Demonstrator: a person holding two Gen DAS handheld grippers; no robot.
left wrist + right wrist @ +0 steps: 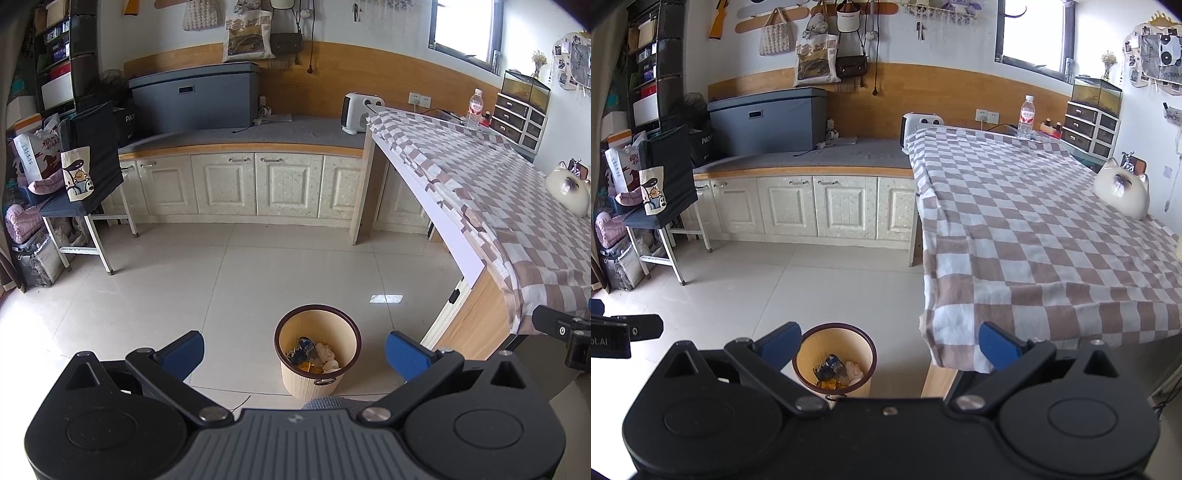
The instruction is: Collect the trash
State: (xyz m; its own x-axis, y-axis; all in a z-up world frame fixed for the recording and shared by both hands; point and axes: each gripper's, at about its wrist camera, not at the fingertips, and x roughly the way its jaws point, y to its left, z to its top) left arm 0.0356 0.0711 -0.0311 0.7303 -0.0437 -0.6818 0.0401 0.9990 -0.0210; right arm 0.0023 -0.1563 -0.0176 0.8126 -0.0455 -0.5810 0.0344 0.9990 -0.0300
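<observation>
Both the left gripper [294,352] and right gripper [889,349] hang spread and empty; the bin [317,352] at lower centre already holds trash, likely beside the table [1034,221] for easy dropping

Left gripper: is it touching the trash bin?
Apart. In the left wrist view the open, empty left gripper hangs above the trash bin, with bare floor visible between each finger and the rim.

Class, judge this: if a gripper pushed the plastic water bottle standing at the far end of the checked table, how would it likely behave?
The water bottle is tall, narrow and upright, so it would probably tip. Once down, its round body would likely roll. It stands on a wrinkled checked cloth, so sliding seems less likely.
</observation>
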